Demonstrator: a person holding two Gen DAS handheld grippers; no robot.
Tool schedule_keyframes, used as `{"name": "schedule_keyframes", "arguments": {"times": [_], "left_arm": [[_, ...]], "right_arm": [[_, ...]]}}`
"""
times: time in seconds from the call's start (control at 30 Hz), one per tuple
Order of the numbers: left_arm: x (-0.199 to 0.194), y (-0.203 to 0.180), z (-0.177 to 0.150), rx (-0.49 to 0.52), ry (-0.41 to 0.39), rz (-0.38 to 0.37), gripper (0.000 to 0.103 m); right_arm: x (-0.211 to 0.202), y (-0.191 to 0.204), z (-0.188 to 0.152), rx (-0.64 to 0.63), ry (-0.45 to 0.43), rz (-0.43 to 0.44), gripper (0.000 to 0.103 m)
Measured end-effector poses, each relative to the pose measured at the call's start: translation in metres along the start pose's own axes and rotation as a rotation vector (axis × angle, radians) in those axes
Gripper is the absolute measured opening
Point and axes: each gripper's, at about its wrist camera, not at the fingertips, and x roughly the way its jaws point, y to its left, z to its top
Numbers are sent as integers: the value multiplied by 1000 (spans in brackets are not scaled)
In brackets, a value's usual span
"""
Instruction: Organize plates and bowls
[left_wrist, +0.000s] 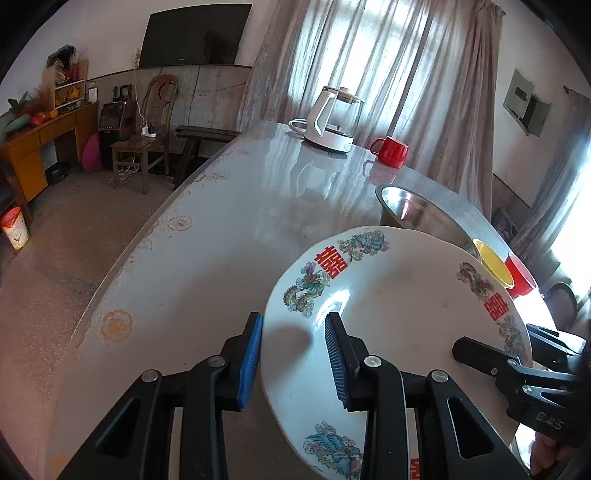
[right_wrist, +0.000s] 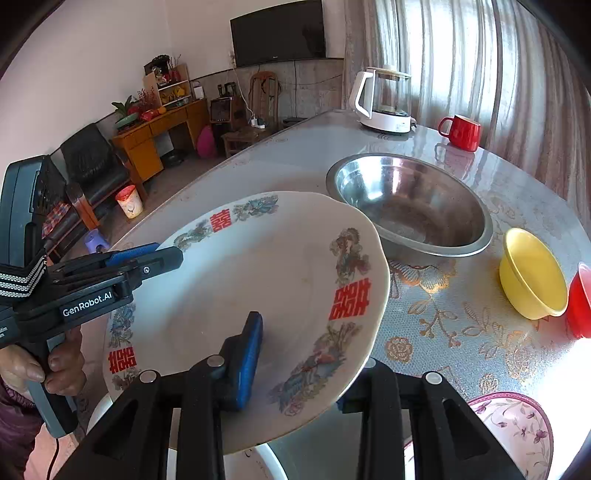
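A large white plate (right_wrist: 258, 280) with red characters and dragon patterns is held tilted above the table by both grippers. My left gripper (left_wrist: 295, 358) is shut on its left rim, one blue pad under the rim and the other on the inner face; in the right wrist view the left gripper (right_wrist: 168, 251) shows at the plate's far left edge. My right gripper (right_wrist: 303, 373) is shut on the near rim, one pad on top and the other finger hidden beneath. In the left wrist view the right gripper (left_wrist: 480, 354) clamps the plate (left_wrist: 399, 314) at its right edge.
Behind the plate a steel bowl (right_wrist: 410, 206) stands on the table (left_wrist: 221, 240), with a yellow bowl (right_wrist: 532, 273) and a red bowl (right_wrist: 580, 302) to its right. A floral dish (right_wrist: 517, 424) lies near right. A kettle (right_wrist: 388, 103) and a red mug (right_wrist: 461, 133) stand at the back.
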Motion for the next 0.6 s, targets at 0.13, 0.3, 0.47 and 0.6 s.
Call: {"name": "schedule_keyframes", "arguments": {"times": [0.13,0.3,0.47,0.6], "left_arm": [[-3,0,0,-4,-5,-6,34],[-12,-3,-2,-9,-21,-18,34],[-21,-8,-2,-5,-37,-29,34],[-28,-14,-2,5,-48,-38,34]], "right_arm": [[-4,0,1,-2,-14,-2,30],[-10,0,-1,9,-21,-2,30],[-18,-1,-2,11,-38,-10,30],[-26,-3,-5,17,-52,-16,30]]}}
